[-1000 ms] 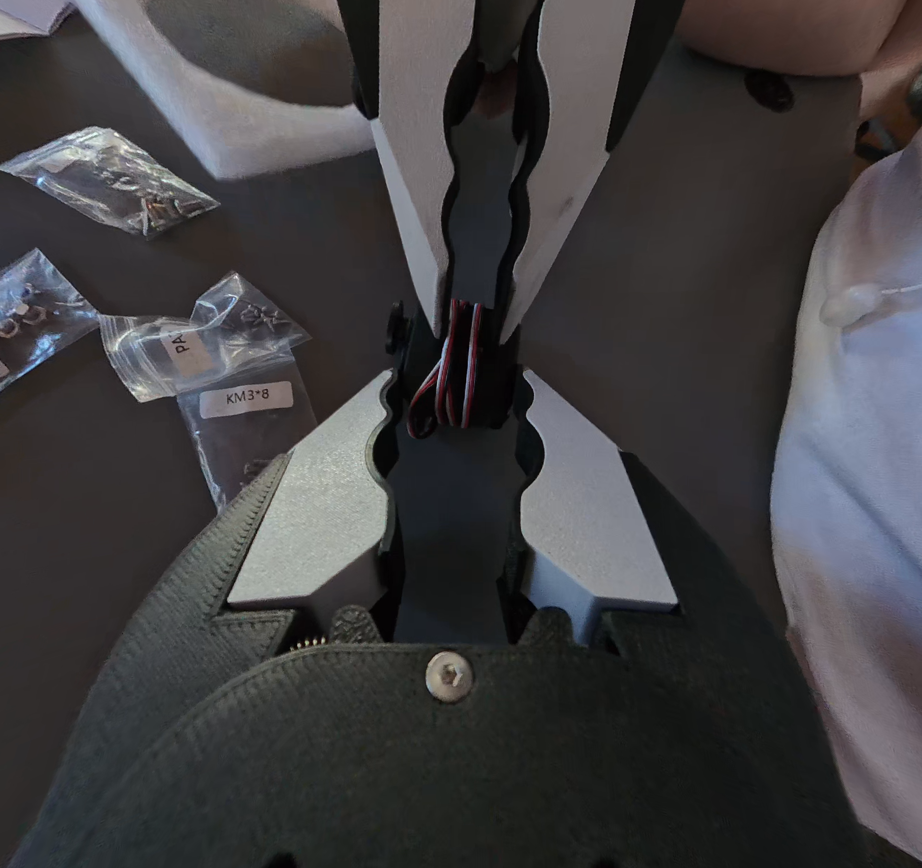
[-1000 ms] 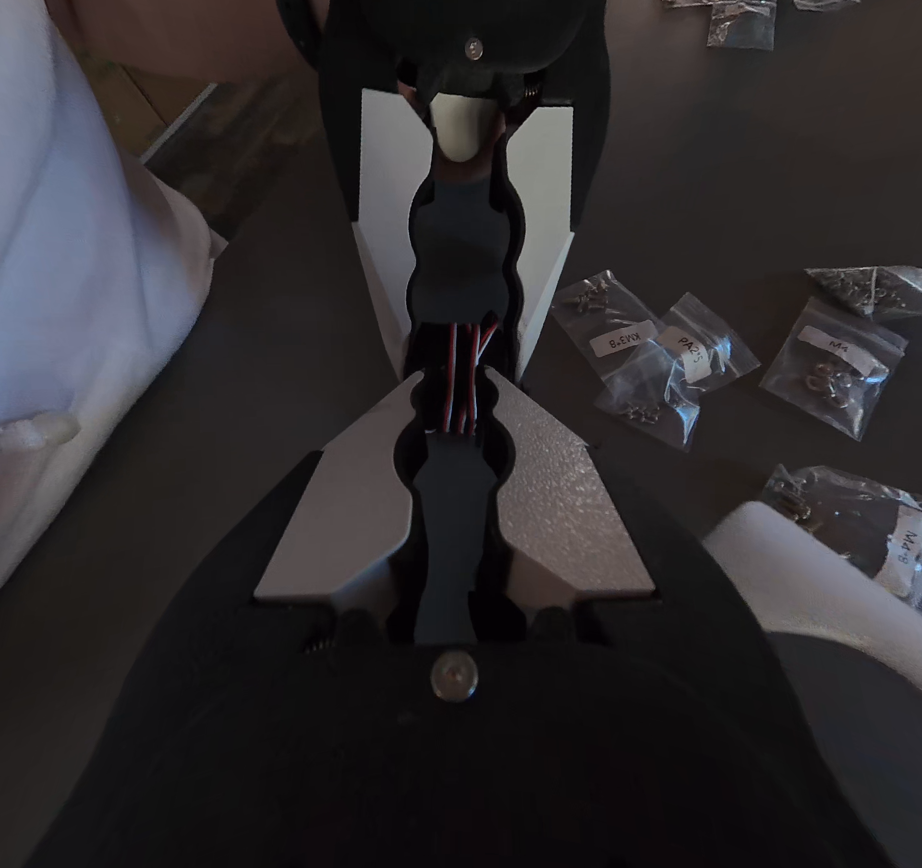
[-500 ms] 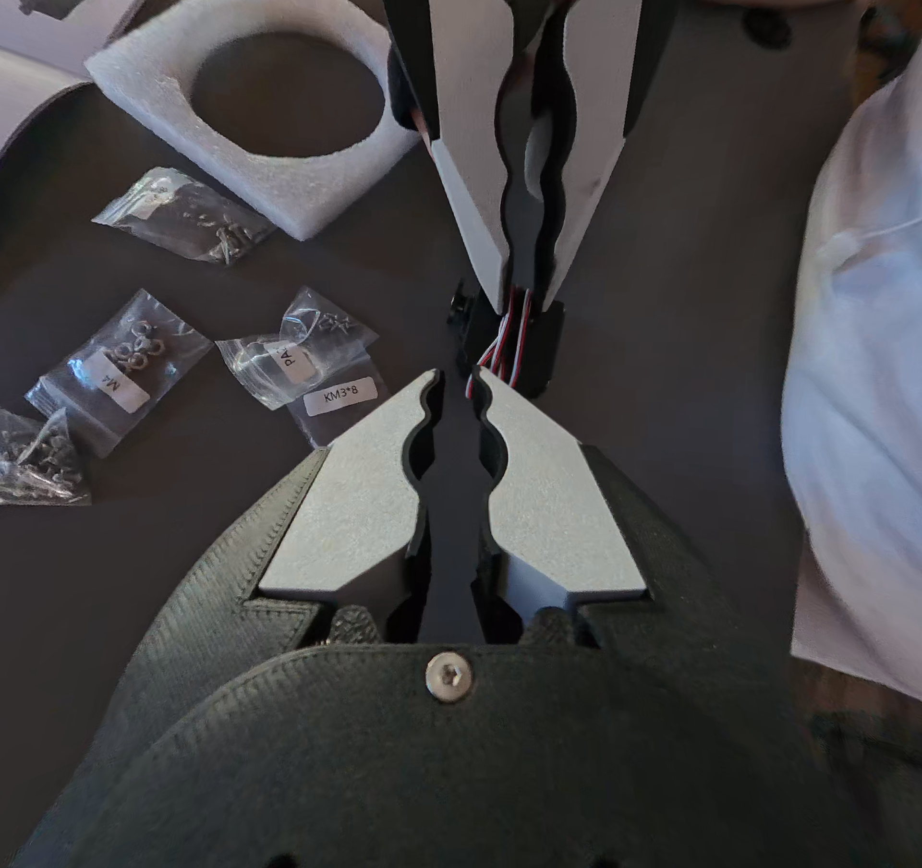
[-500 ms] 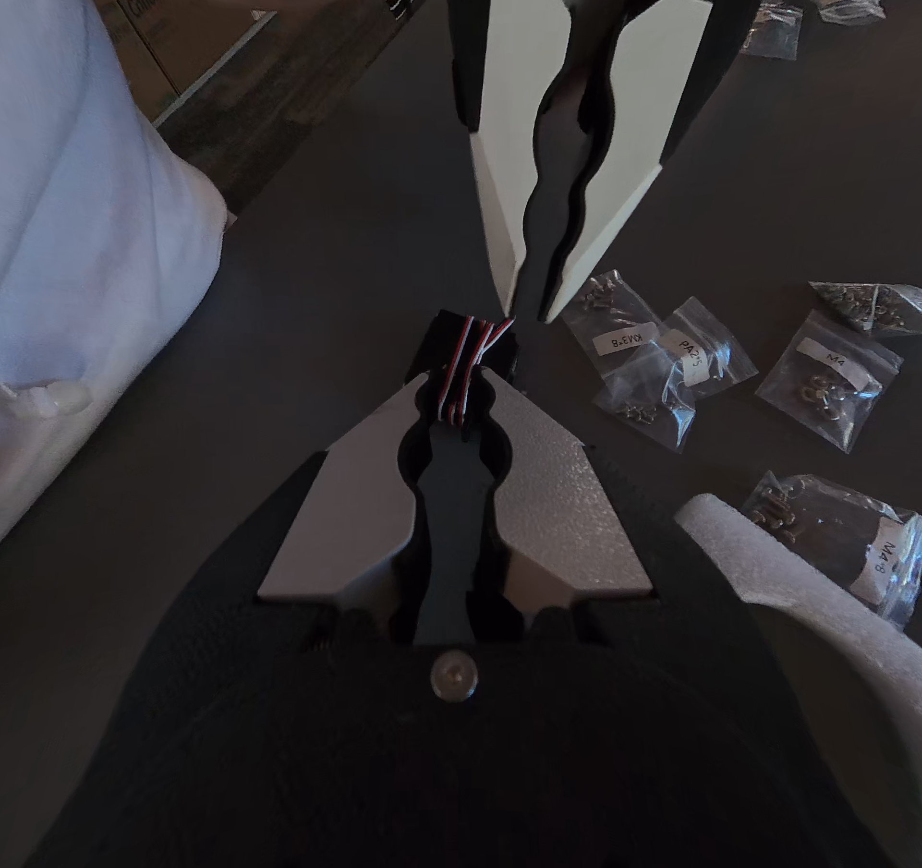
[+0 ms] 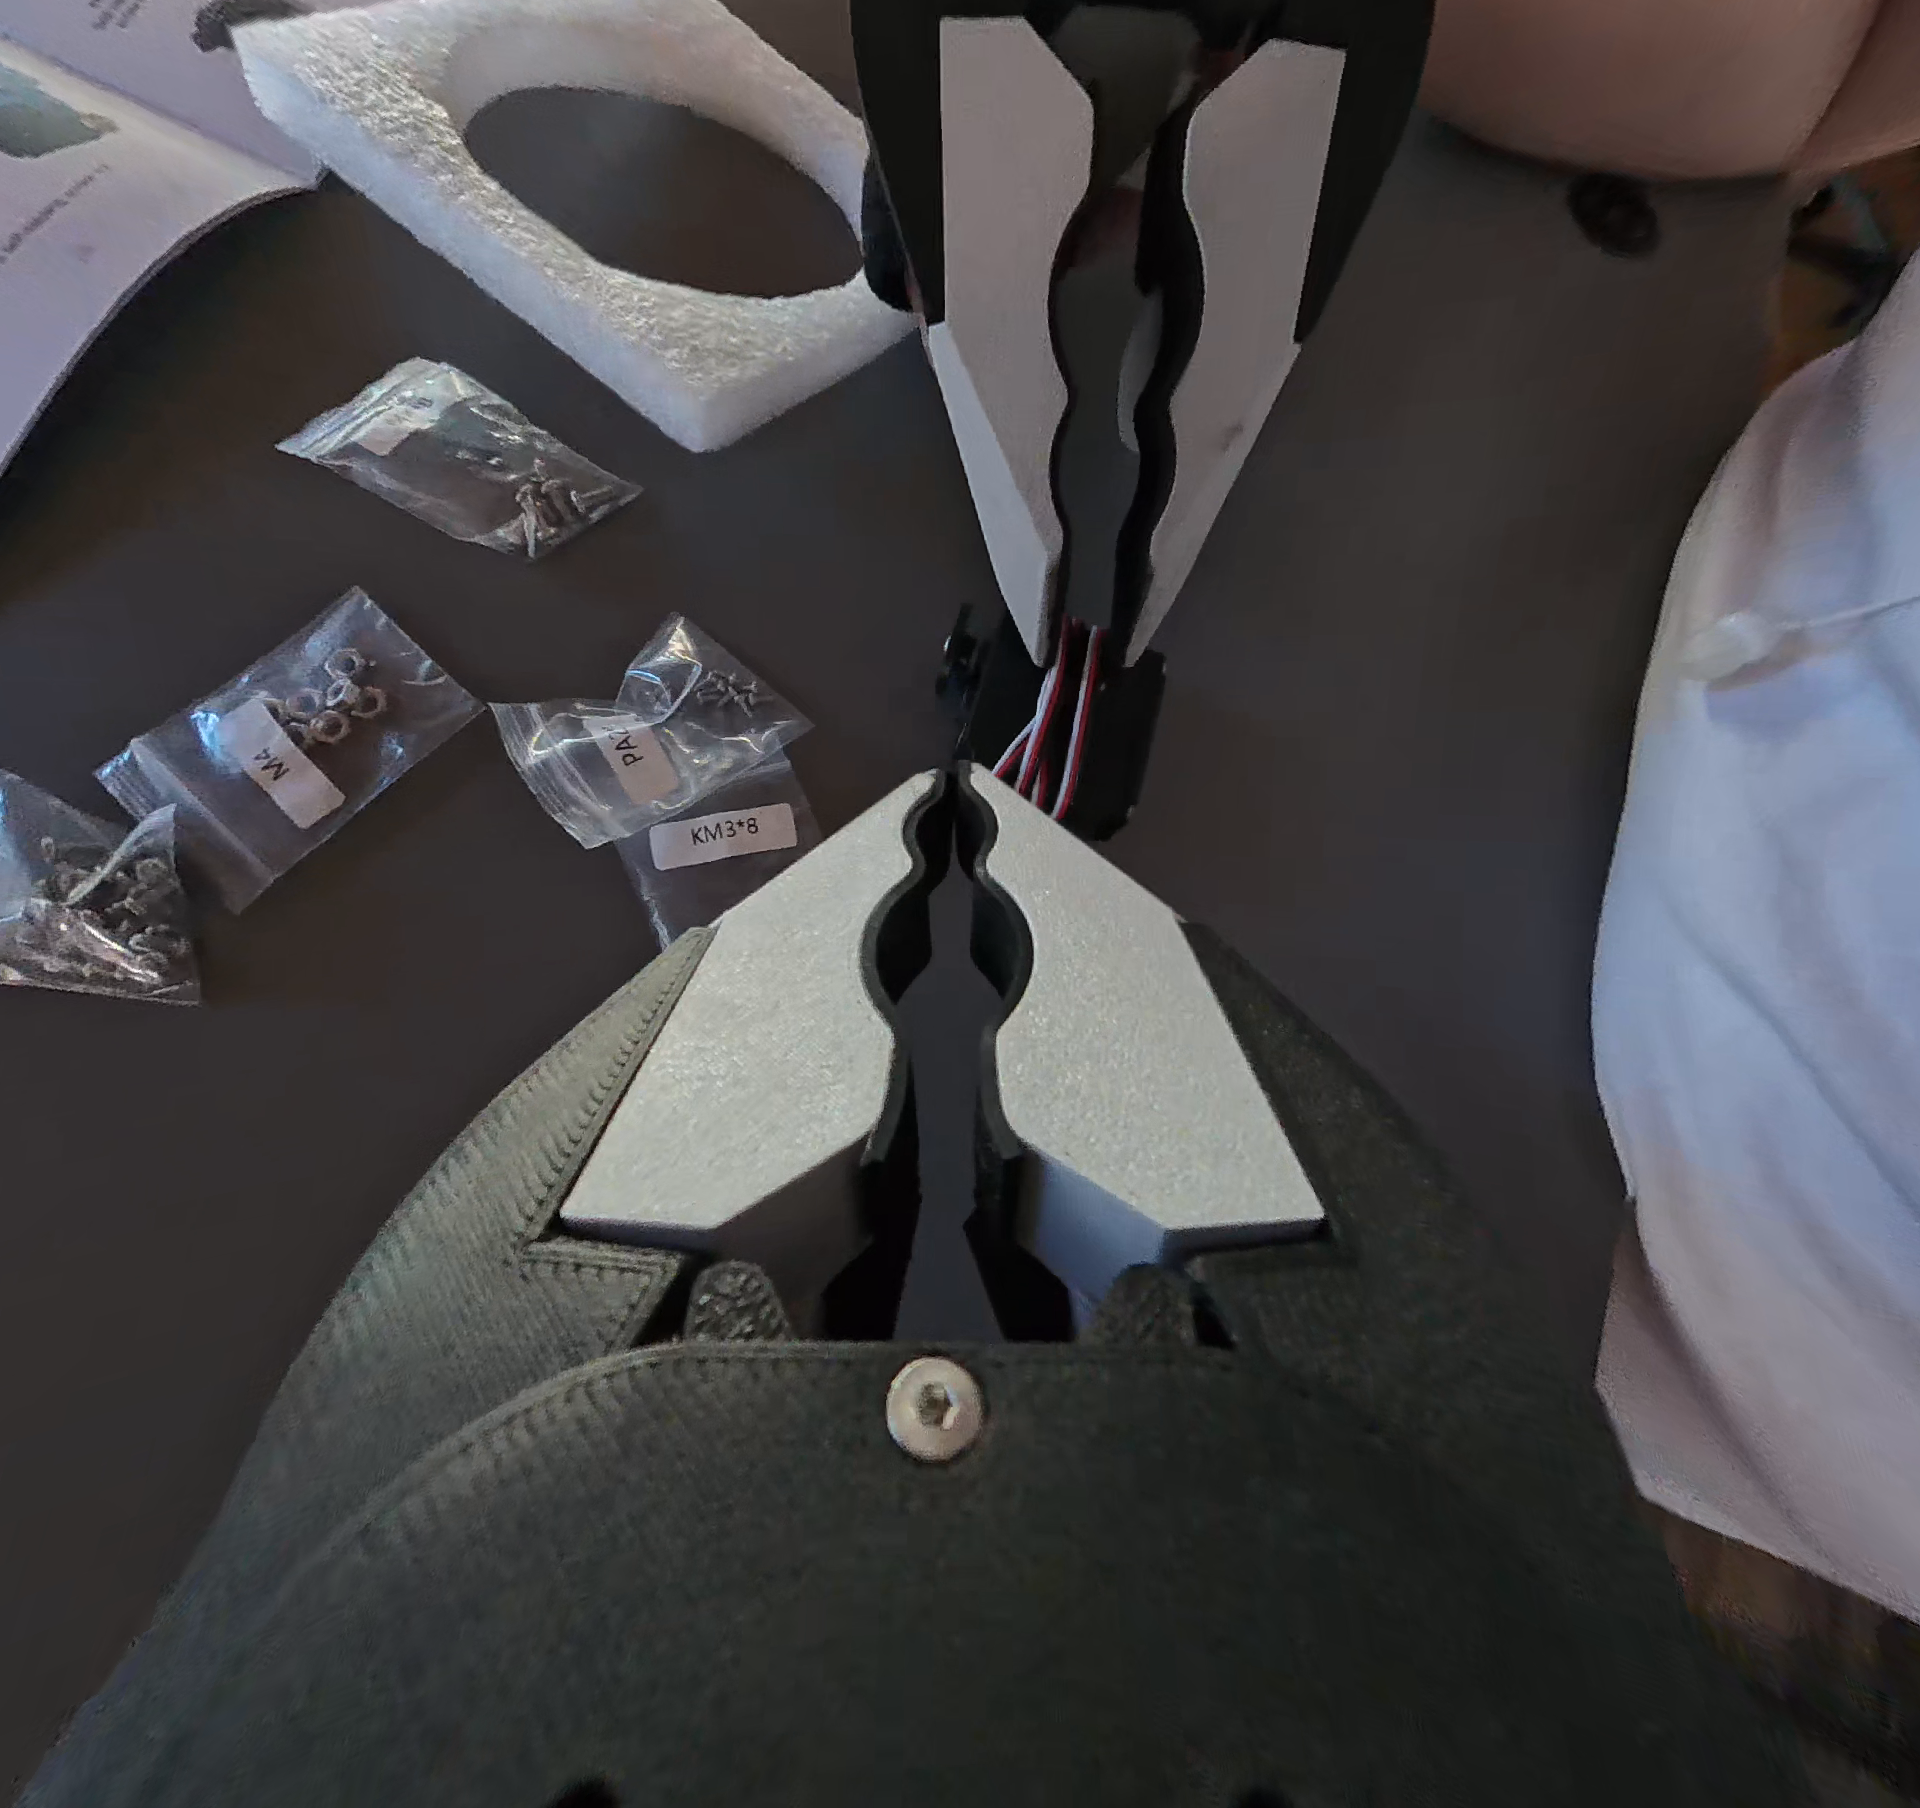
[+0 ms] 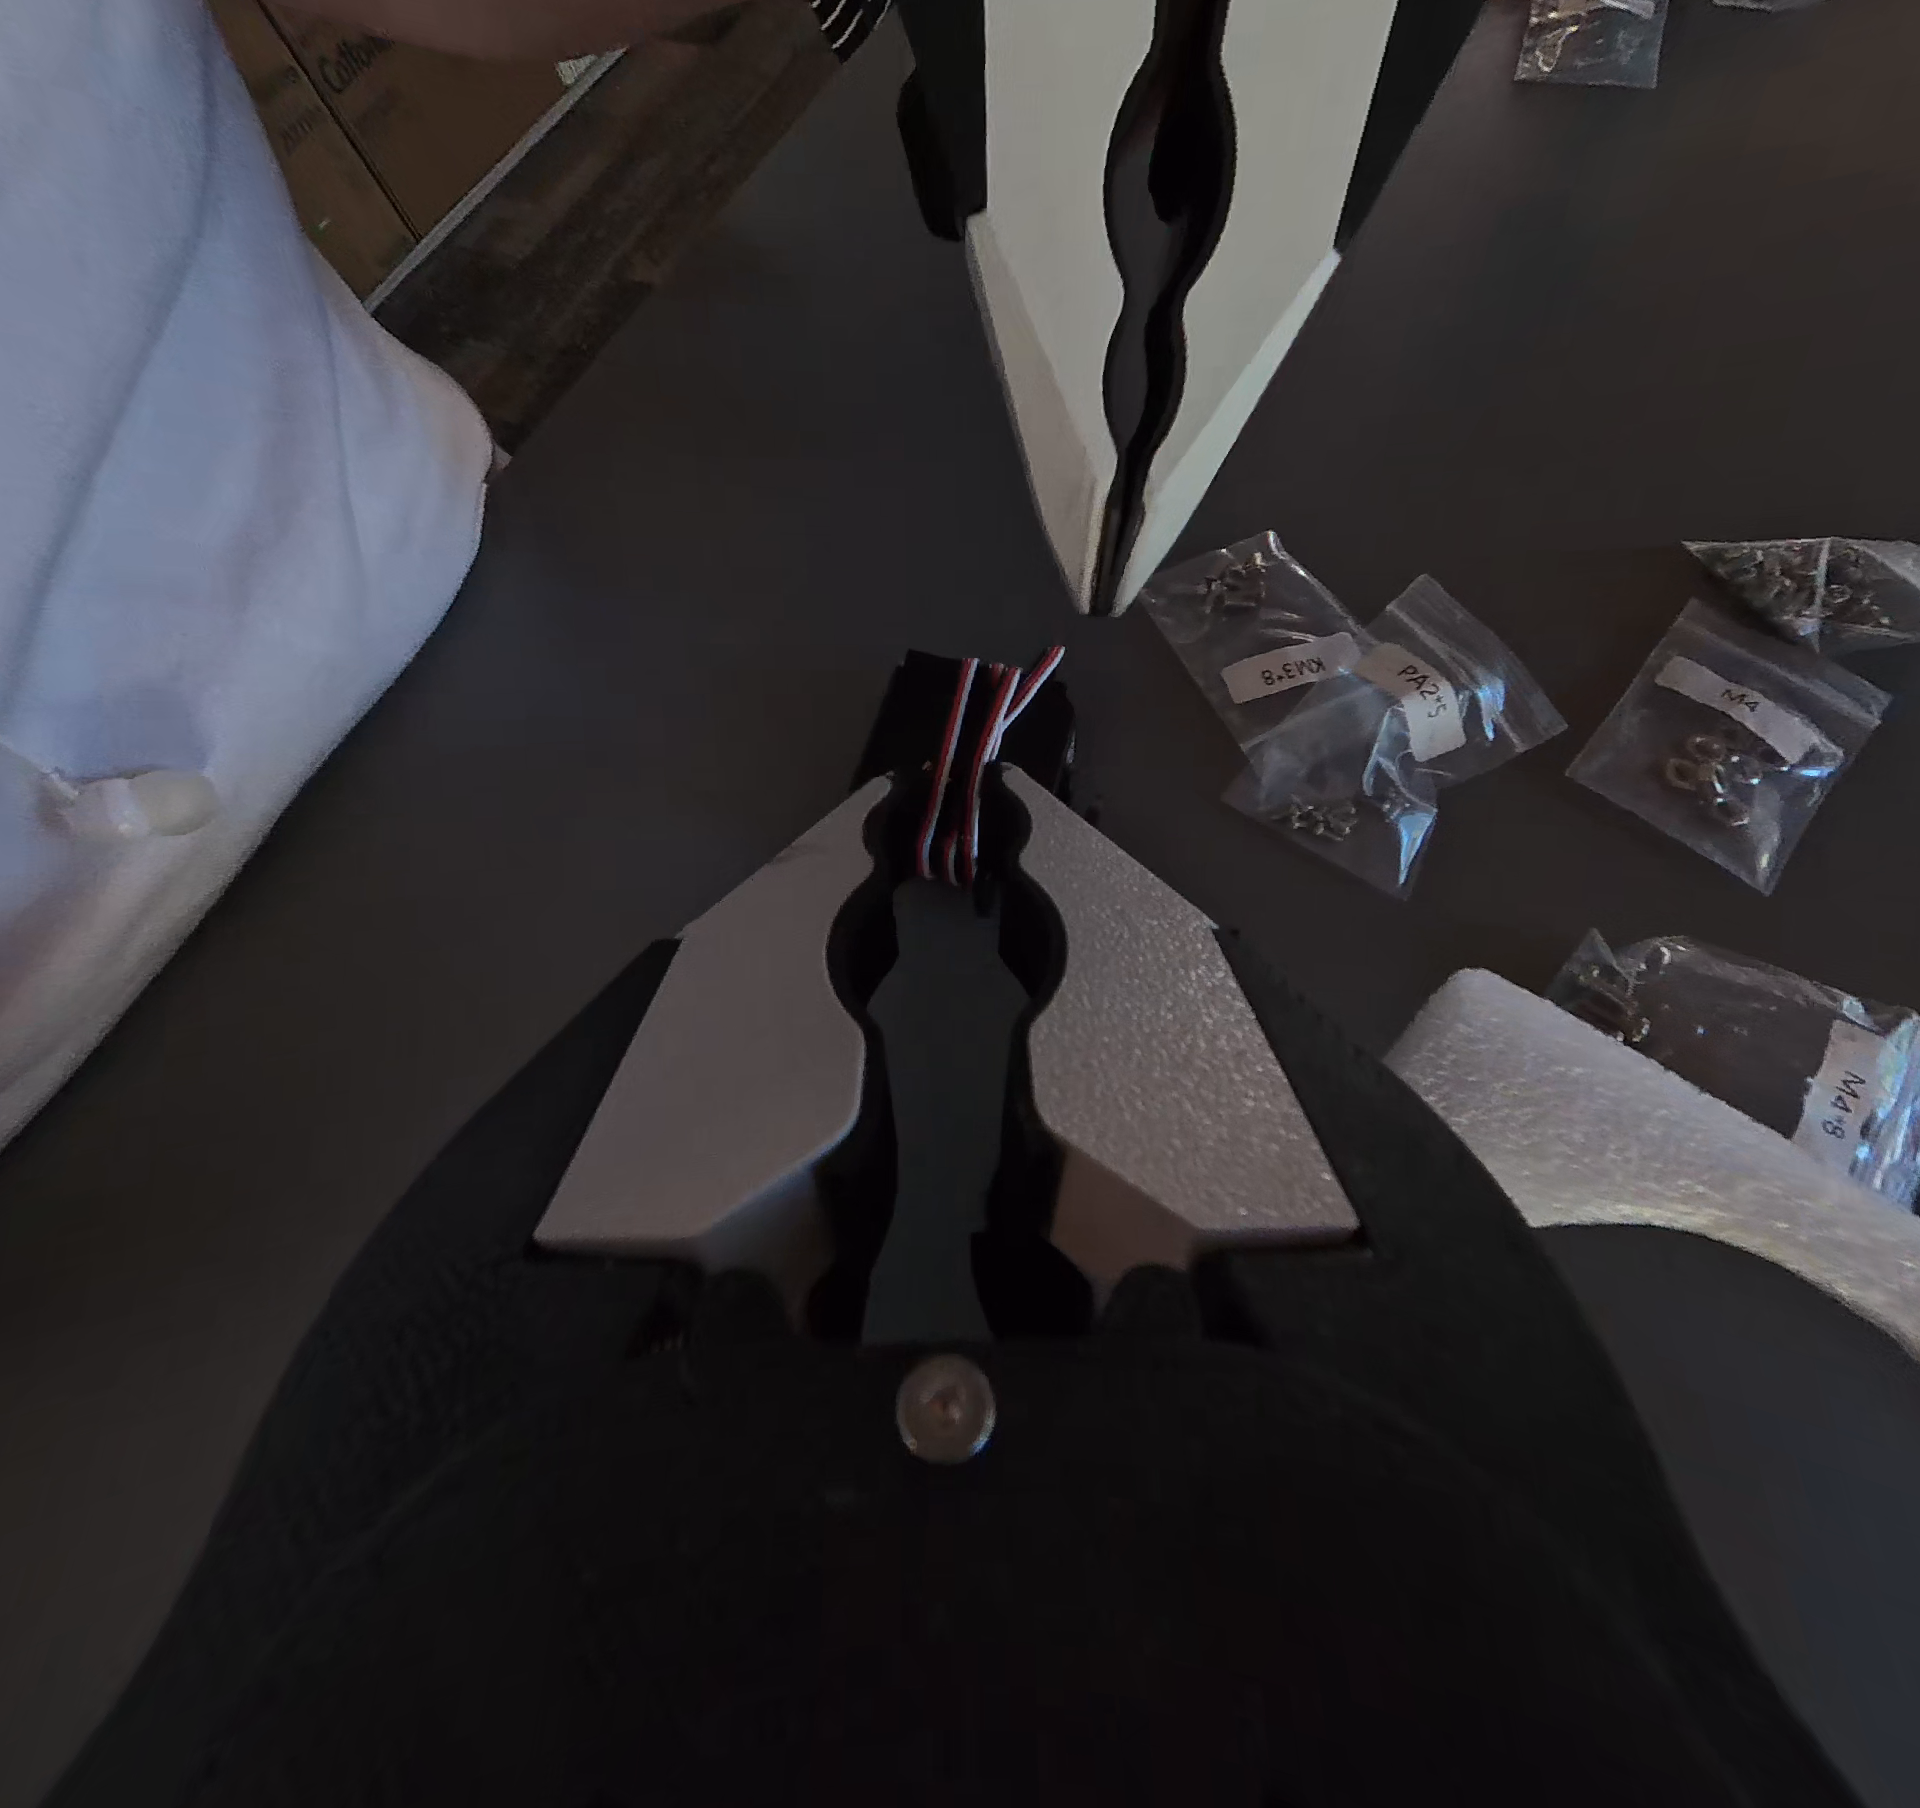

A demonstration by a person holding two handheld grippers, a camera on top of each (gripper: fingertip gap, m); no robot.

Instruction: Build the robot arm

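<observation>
Right gripper [image 6: 950, 790]: jaws pinched on the red-white-black wire bundle [image 6: 958, 828] of a small black box-shaped servo [image 6: 916, 711] over the dark desk [image 6: 675, 615]; left gripper [image 5: 954, 784]: jaws closed, empty, servo at its 1 o'clock, clear plastic screw bags [image 5: 665, 761] at 9 o'clock.

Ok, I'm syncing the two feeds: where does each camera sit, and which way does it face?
Left wrist view: on the left tool, looking along its shut, empty fingers down at the table; a forearm and white clothing show.
Right wrist view: on the right tool, facing the opposite way; its fingers pinch the wire bundle of a black servo.
Shared: both tools, servo, screw bags, foam block.
</observation>
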